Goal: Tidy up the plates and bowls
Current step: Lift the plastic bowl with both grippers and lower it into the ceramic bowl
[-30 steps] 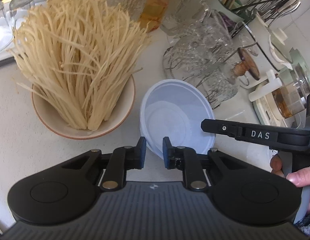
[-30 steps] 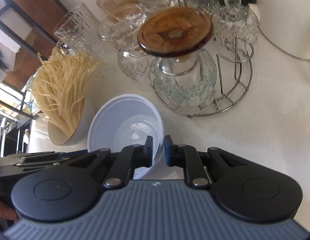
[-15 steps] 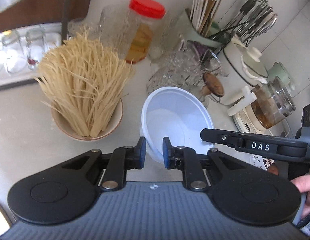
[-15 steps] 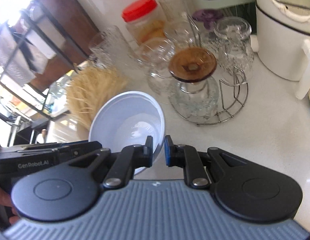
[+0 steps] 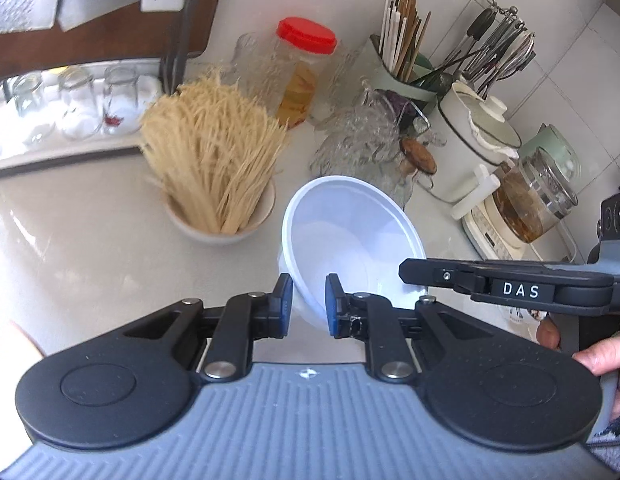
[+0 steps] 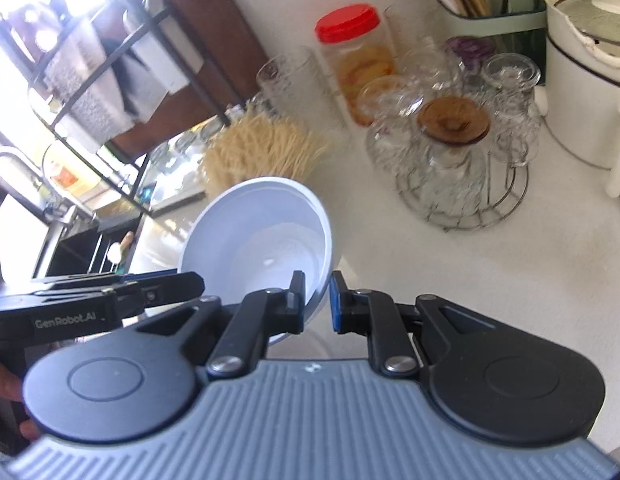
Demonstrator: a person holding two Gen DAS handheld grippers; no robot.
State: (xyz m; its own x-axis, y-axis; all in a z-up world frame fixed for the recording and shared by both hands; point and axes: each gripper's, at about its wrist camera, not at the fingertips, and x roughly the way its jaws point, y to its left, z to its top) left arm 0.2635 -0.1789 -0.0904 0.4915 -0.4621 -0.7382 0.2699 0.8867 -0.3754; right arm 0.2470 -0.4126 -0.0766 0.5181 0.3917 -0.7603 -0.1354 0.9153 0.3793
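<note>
Both grippers clamp the white bowl's (image 5: 352, 236) rim: left gripper (image 5: 306, 305) at its 7 o'clock edge, right gripper (image 6: 316, 302) at 5. Bowl is airborne, tilted, above the counter (image 6: 490, 280). Risk: thin rim slips if either hand twists, dropping it onto the noodle bowl (image 5: 219, 220) at 10 o'clock.

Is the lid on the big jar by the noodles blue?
No, the lid on the clear jar behind the noodle bowl is bright red in the left claw's view.

Home kitchen: white counter (image 6: 490, 280) bearing chopstick holder (image 5: 402, 68), utensil rack (image 5: 498, 44), glass kettle (image 5: 538, 196) and red-lidded jar (image 5: 301, 68) (tiled wall behind).
</note>
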